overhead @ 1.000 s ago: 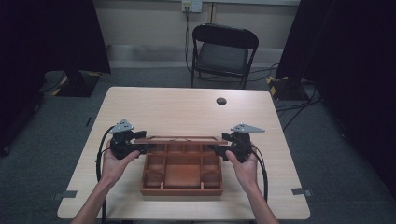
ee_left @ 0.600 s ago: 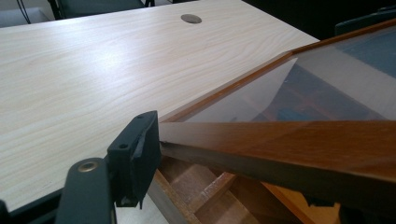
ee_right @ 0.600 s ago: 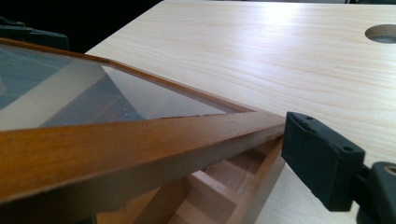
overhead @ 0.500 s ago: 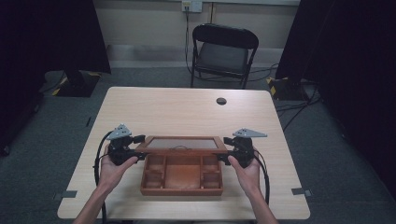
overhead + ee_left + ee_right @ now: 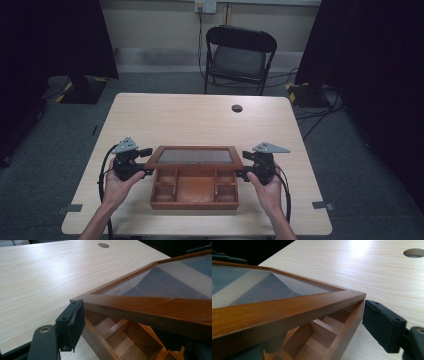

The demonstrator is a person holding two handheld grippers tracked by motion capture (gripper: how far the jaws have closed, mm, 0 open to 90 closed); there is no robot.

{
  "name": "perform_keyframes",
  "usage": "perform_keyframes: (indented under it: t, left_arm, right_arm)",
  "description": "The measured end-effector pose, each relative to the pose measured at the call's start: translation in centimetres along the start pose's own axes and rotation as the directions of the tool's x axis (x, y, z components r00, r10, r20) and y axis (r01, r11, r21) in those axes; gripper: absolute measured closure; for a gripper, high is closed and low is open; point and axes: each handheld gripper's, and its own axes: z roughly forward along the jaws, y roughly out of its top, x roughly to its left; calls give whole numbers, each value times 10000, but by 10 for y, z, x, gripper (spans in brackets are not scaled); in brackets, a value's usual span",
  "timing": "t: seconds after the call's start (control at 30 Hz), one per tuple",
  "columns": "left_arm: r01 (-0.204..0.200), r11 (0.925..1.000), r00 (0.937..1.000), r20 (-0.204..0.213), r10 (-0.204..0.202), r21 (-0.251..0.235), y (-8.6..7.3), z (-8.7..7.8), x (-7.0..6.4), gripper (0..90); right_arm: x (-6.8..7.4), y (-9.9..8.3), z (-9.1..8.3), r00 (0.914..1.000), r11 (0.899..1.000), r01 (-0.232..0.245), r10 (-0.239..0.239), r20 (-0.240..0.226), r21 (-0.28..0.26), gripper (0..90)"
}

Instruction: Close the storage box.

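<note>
A brown wooden box (image 5: 195,194) with several open compartments sits on the table near me. Its glass-paned lid (image 5: 194,156) hangs tilted over the back half of the box, hinged at the rear. My left gripper (image 5: 145,168) is shut on the lid's left front corner and my right gripper (image 5: 241,171) on its right front corner. In the left gripper view a black pad (image 5: 71,323) presses against the lid frame (image 5: 150,305), with the compartments (image 5: 120,340) below. In the right gripper view a pad (image 5: 384,325) sits at the frame (image 5: 287,310) corner.
The light wooden table (image 5: 200,120) stretches beyond the box, with a round cable hole (image 5: 237,108) near its far edge. A black folding chair (image 5: 240,55) stands behind the table. Cables trail from both grippers past the person's wrists.
The lid has swung forward from near upright and now covers the back of the box, showing more glass. Both grippers moved toward me with it.
</note>
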Motion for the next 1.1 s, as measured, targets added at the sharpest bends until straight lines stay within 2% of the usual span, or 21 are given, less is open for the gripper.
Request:
perform_keyframes:
  t: [0.03,0.17,0.2,0.33,0.5,0.57,0.63,0.7,0.73,0.9,0.97,1.1]
  left_arm:
    - [64,10000,10000,17,-64,57,-1,0,-1,294]
    - [-145,9997,9999,37,144,212,-6,-1,-2,284]
    - [-62,9997,10000,27,62,238,-6,-1,-2,281]
    - [-56,9997,10000,-6,56,223,-9,-2,0,283]
    - [-84,9998,9999,-129,87,177,-13,-4,0,283]
    - [-14,9999,9999,-139,16,153,-15,-4,1,284]
    - [322,9994,9995,28,-323,146,-18,-3,3,287]
    - [4,9997,9998,-205,1,261,-19,-4,2,283]
    - [-48,9992,9999,-158,54,386,-19,-3,1,283]
    - [69,9994,9999,-143,-64,335,-21,-4,1,281]
    - [-193,9986,9993,-300,208,489,-21,-4,1,276]
    - [-268,9973,9991,-307,289,679,-24,-4,0,291]
  right_arm:
    - [0,-1,-1,10000,10000,-91,91,-8,41,236]
    - [-2,-7,-3,10000,9996,-77,76,30,282,231]
    - [-4,-8,-4,9999,9996,-87,84,91,267,231]
    - [-6,-12,-6,9998,9993,-185,181,112,334,226]
    - [-5,-15,-5,9997,9991,-69,60,218,429,223]
    - [-5,-16,-6,9998,9991,-34,25,218,421,228]
    - [-6,-17,-6,9997,9992,-63,53,251,406,229]
    - [-7,-18,-7,9997,9991,-123,114,232,402,233]
    - [-7,-19,-8,9997,9990,-127,117,230,423,232]
    - [-9,-22,-13,9994,9988,-52,36,333,477,237]
    - [-11,-24,-15,9992,9986,-138,118,376,510,236]
    - [-15,-27,-18,9990,9984,-243,223,390,515,235]
